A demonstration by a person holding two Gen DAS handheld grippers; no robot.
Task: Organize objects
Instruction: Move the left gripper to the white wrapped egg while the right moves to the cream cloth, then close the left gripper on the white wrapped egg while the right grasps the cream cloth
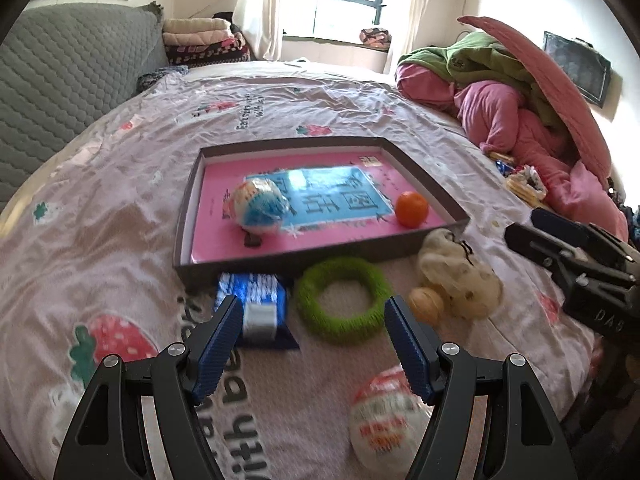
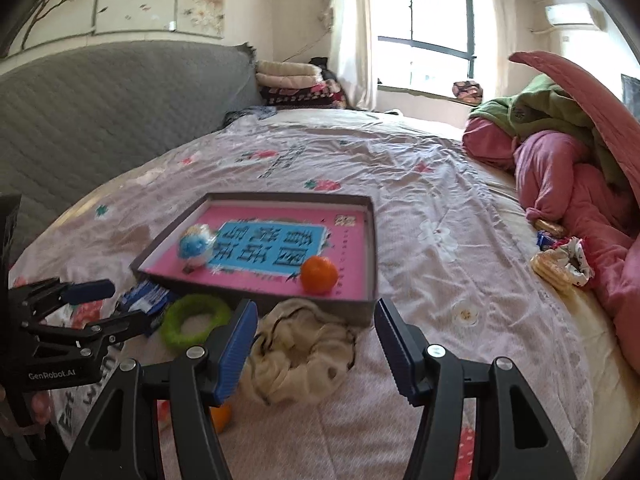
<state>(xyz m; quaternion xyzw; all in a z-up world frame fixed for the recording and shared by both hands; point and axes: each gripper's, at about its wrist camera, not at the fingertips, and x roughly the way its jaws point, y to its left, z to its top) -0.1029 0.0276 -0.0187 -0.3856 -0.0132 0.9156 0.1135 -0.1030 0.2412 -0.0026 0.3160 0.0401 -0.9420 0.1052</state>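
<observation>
A shallow brown box (image 1: pixel 420 172) (image 2: pixel 370 280) with a pink floor lies on the bed. Inside it sit a blue-white wrapped ball (image 1: pixel 262 210) (image 2: pixel 196 246) and an orange (image 1: pixel 412 209) (image 2: pixel 319 275). In front of it lie a blue packet (image 1: pixel 260 304) (image 2: pixel 146 298), a green ring (image 1: pixel 342 300) (image 2: pixel 196 320), a cream cloth (image 1: pixel 460 276) (image 2: pixel 304 356), a small orange fruit (image 1: pixel 426 304) (image 2: pixel 221 418) and a red-white wrapped ball (image 1: pixel 386 416). My left gripper (image 1: pixel 314 310) (image 2: pixel 120 300) is open above packet and ring. My right gripper (image 2: pixel 316 314) (image 1: pixel 520 226) is open over the cloth.
A heap of pink and green bedding (image 1: pixel 520 92) (image 2: pixel 572 152) fills the right side, with snack packets (image 1: pixel 524 184) (image 2: pixel 560 260) beside it. A grey quilted headboard (image 1: pixel 72 76) (image 2: pixel 100 120) stands at the left. Folded blankets (image 1: pixel 204 40) lie near the window.
</observation>
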